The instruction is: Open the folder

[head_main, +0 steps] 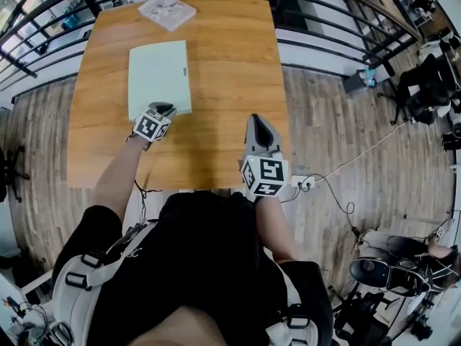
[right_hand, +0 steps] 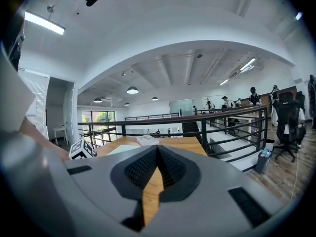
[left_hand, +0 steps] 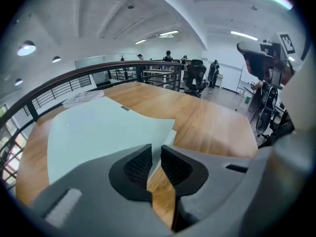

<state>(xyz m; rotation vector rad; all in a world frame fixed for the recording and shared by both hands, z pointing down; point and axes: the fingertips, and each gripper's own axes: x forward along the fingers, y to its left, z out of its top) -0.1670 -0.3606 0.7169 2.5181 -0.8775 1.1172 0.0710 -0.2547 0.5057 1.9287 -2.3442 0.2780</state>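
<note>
A pale green folder lies flat on the left half of the wooden table. My left gripper is at its near right corner and points down at it. In the left gripper view the folder fills the left side. Its corner edge runs into the narrow gap of the left gripper, where the pads close on it. A lower layer shows just under the top cover at that corner. My right gripper hovers over the table's near right part, shut and empty, well apart from the folder.
A white flat packet lies at the table's far edge, beyond the folder. A black railing runs round the table's far and right sides. A power strip and cable lie on the wood floor to the right.
</note>
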